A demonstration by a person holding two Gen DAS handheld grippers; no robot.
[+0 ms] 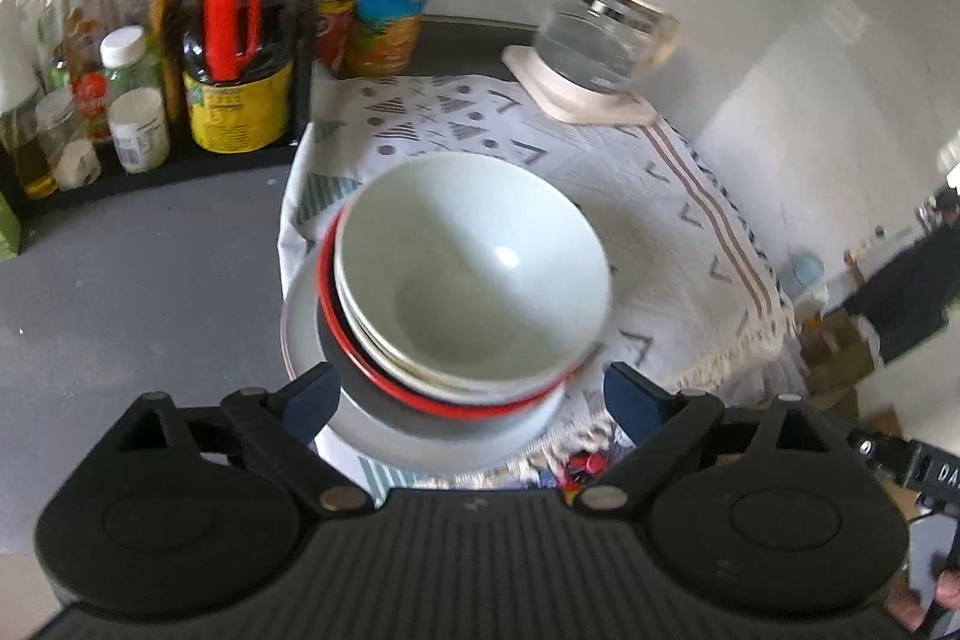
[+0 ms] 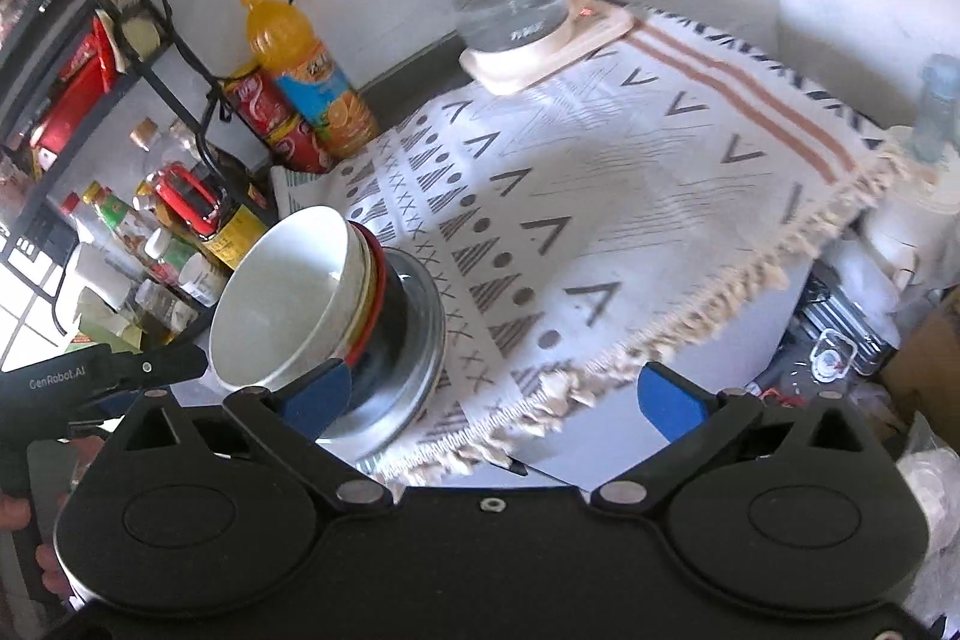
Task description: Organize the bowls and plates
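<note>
Bowls point(image 1: 474, 274) stacked on plate point(image 1: 420, 436) on cloth point(image 1: 660, 196), left hand-held gripper point(image 1: 474, 394) jaws apart, right hand-held gripper point(image 2: 492, 394) jaws apart, both empty.

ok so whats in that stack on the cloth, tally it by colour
white bowls: 2 (the top one and a rim just under it)
black bowl with red rim: 1
grey plate at the bottom: 1
total: 4, as far as the rims show; blur may hide another nested piece
</note>
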